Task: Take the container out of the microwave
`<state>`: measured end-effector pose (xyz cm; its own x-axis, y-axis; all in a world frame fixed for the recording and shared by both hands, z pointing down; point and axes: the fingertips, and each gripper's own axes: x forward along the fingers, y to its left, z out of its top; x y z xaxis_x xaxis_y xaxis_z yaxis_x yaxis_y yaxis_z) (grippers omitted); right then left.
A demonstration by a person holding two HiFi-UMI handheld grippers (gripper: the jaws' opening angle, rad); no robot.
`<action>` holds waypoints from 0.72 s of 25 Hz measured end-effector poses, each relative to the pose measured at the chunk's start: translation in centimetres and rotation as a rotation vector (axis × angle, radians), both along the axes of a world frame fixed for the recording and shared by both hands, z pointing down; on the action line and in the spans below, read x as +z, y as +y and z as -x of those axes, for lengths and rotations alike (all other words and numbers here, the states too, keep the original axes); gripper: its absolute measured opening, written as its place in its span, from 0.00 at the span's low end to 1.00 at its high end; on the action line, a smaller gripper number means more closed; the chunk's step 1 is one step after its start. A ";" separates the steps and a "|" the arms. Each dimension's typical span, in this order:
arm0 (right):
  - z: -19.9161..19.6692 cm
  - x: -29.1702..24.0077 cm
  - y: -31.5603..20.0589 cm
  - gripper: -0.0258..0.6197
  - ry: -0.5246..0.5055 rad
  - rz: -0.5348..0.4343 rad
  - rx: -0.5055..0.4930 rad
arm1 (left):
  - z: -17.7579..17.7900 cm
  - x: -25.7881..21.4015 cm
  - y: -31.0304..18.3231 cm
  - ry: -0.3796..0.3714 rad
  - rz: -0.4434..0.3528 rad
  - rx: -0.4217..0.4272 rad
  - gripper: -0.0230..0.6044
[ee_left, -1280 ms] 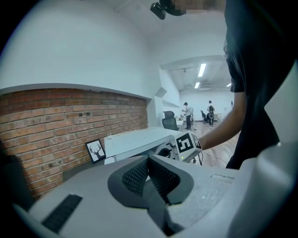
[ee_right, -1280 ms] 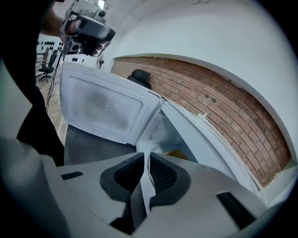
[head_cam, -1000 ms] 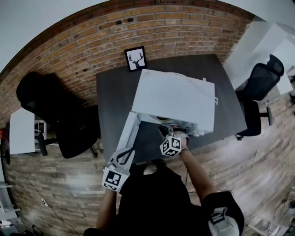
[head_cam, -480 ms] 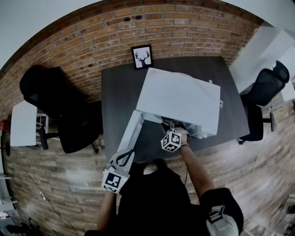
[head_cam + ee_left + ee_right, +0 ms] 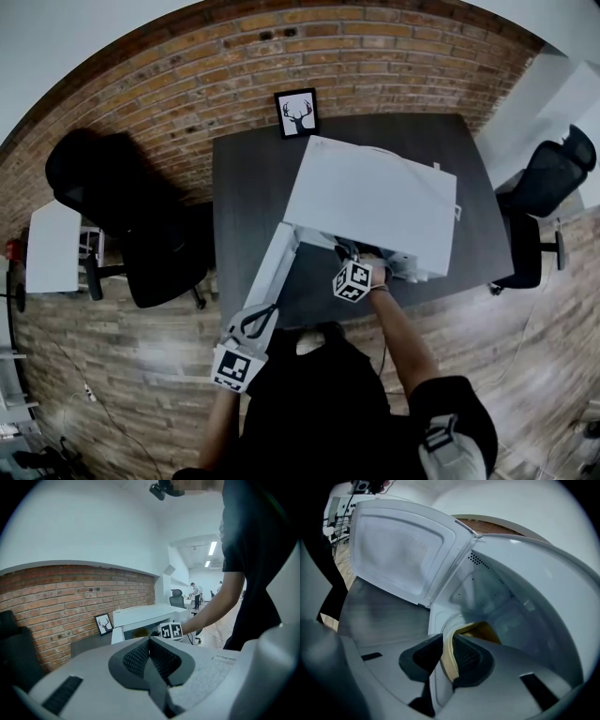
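Note:
The white microwave (image 5: pixel 375 202) stands on a dark table (image 5: pixel 242 202), its door (image 5: pixel 270 274) swung open to the left. My right gripper (image 5: pixel 360 262) reaches into the opening. In the right gripper view its jaws (image 5: pixel 447 654) are closed on the rim of a yellow container (image 5: pixel 480 631) that sits on the turntable inside the white cavity (image 5: pixel 506 597). My left gripper (image 5: pixel 251 322) hangs by the door's free end, shut and empty (image 5: pixel 150 654). In the left gripper view the container (image 5: pixel 139 633) shows as a yellow patch behind the right gripper's marker cube (image 5: pixel 171 631).
A framed deer picture (image 5: pixel 297 112) leans on the brick wall behind the microwave. Black office chairs stand at the left (image 5: pixel 122 220) and right (image 5: pixel 548 183). A small white table (image 5: pixel 52 248) sits far left. The open door (image 5: pixel 401 550) borders the cavity's left side.
My right gripper has moved a little deeper into the microwave opening. The left gripper has stayed by the door's end. The head camera has shifted slightly.

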<state>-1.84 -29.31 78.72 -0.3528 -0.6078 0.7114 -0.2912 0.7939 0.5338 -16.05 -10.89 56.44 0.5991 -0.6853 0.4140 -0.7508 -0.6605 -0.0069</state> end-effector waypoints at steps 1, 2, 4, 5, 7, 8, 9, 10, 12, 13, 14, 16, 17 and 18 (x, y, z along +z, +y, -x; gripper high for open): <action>0.1 0.1 -0.1 0.15 -0.002 0.000 0.003 | 0.1 0.0 0.0 0.000 0.002 -0.002 0.04; 0.1 0.2 -0.3 0.14 -0.004 0.001 0.005 | 0.2 0.1 0.0 -0.001 0.003 -0.005 0.04; 0.1 0.3 -0.5 0.13 -0.008 0.004 0.007 | 0.3 0.1 0.0 -0.002 0.004 -0.007 0.04; 0.1 0.4 -0.6 0.13 -0.010 0.008 0.009 | 0.3 0.2 -0.1 -0.003 0.002 -0.007 0.04; 0.1 0.5 -0.8 0.12 -0.014 0.016 0.014 | 0.3 0.1 -0.1 -0.002 0.001 -0.007 0.04; 0.0 0.5 -0.8 0.12 -0.015 0.018 0.015 | 0.3 0.1 -0.1 -0.002 0.001 -0.008 0.04; 0.0 0.6 -0.9 0.12 -0.015 0.019 0.016 | 0.3 0.0 -0.2 -0.001 0.000 -0.007 0.04; 0.0 0.7 -0.9 0.12 -0.014 0.018 0.015 | 0.2 0.0 -0.2 -0.001 -0.001 -0.007 0.04; 0.0 0.6 -1.0 0.12 -0.011 0.018 0.013 | 0.1 0.1 -0.2 -0.002 -0.003 -0.006 0.04; 0.0 0.6 -1.0 0.12 -0.012 0.020 0.014 | 0.1 0.1 -0.1 -0.004 -0.004 -0.005 0.04; 0.0 0.7 -1.1 0.12 -0.012 0.023 0.015 | 0.0 0.1 -0.1 -0.006 -0.004 -0.005 0.04; -0.1 0.8 -1.2 0.12 -0.010 0.025 0.016 | 0.0 0.1 0.0 -0.004 -0.005 -0.006 0.04; -0.1 0.8 -1.3 0.11 -0.007 0.027 0.018 | 0.0 0.1 0.0 -0.003 -0.004 -0.009 0.04; -0.2 0.8 -1.3 0.11 -0.006 0.030 0.020 | 0.0 0.1 0.1 -0.002 -0.003 -0.011 0.04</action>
